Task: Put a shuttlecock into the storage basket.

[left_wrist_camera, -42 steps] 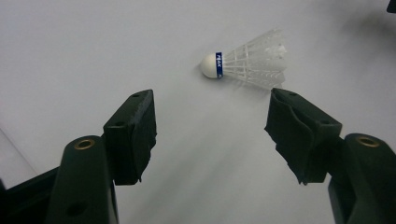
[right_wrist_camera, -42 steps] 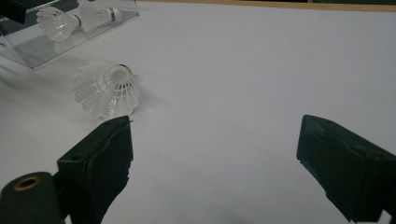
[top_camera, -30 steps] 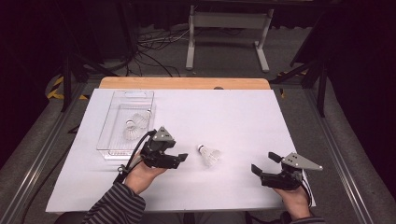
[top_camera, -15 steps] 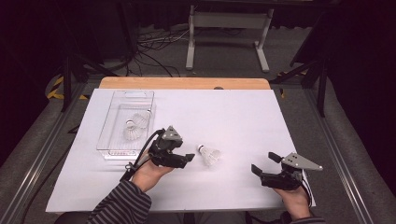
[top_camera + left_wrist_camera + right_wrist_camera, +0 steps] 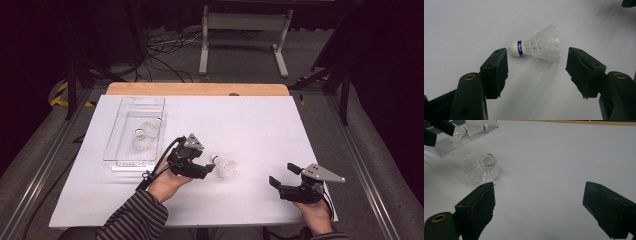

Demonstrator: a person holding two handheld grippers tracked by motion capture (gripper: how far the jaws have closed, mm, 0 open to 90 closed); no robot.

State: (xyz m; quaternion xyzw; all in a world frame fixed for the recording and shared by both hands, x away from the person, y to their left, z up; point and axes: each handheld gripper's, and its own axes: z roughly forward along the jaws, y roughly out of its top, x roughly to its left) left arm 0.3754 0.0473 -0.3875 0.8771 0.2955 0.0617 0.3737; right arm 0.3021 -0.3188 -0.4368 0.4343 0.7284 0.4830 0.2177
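A white shuttlecock [image 5: 226, 166] with a blue band on its cork lies on its side on the white table cover. In the left gripper view the shuttlecock [image 5: 539, 46] lies just beyond the tips, cork to the left. My left gripper [image 5: 210, 170] [image 5: 537, 62] is open and right next to it, with no pad touching it. My right gripper [image 5: 283, 174] [image 5: 539, 195] rests open near the front right of the table with nothing between its jaws. From there the shuttlecock [image 5: 481, 167] shows its feather skirt, off to the left.
A clear plastic tray [image 5: 114, 135] stands at the back left with two shuttlecocks [image 5: 142, 135] in it; the tray [image 5: 449, 145] also appears in the right gripper view. The white cover [image 5: 260, 130] ends before the wooden table edge [image 5: 200, 89]. A metal stand [image 5: 245, 30] and cables are behind.
My left gripper has slid to the right, up to the shuttlecock, with its jaws still open. The shuttlecock and my right gripper have stayed where they were.
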